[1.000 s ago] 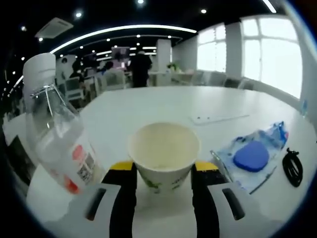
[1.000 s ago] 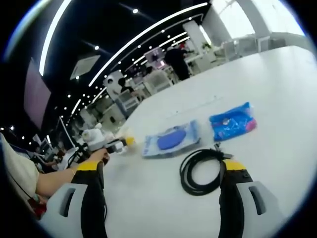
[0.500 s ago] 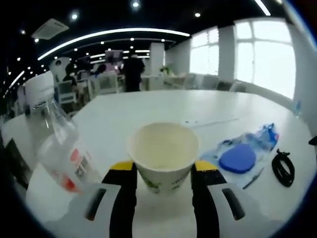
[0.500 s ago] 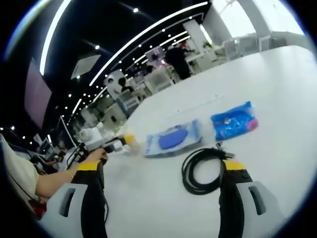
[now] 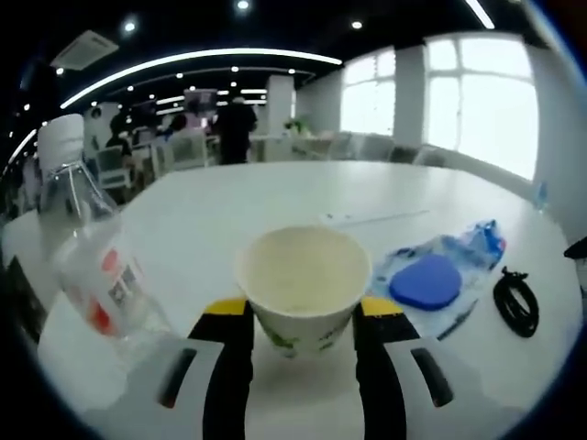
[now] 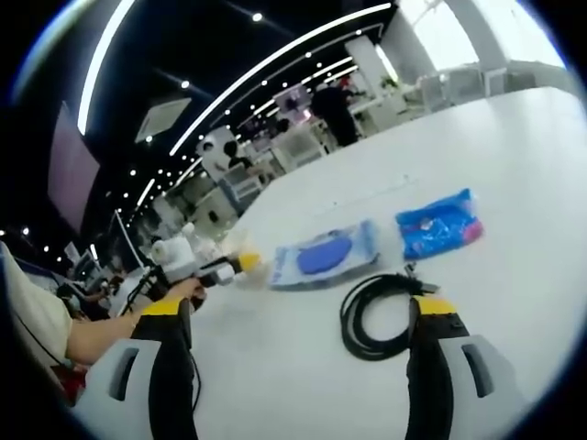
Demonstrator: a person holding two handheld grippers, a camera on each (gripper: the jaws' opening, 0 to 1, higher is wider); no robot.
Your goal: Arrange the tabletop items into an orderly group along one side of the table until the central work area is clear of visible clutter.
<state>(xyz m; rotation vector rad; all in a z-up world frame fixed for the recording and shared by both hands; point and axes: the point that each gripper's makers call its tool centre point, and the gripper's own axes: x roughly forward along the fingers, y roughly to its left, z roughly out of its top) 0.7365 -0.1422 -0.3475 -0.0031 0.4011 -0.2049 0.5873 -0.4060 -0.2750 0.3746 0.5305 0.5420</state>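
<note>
In the left gripper view the left gripper [image 5: 301, 316] grips a paper cup [image 5: 303, 284] between its two yellow-tipped fingers [image 5: 229, 316], the cup upright and open-mouthed, its pale inside showing. Outside the left finger a clear plastic bottle [image 5: 87, 266] with a white cap and a red-and-white label leans on the white table [image 5: 275, 197]. Outside the right finger lies a clear bag with a blue pad [image 5: 426, 282] inside, and beyond that a coiled black cable [image 5: 515, 302] (small and near the view's edge).

In the right gripper view the right gripper [image 6: 298, 316] is spread wide and holds nothing. The same black cable [image 6: 378, 313] lies between the fingers, nearer the right one. Ahead of it sit the bag with the blue pad [image 6: 323, 258] and, just beside that, a blue packet [image 6: 438, 225]. Past the left finger [image 6: 170, 330] the person's hand [image 6: 179, 291] holds the other gripper [image 6: 240, 265] at the cup, which is too blurred to make out well.
</note>
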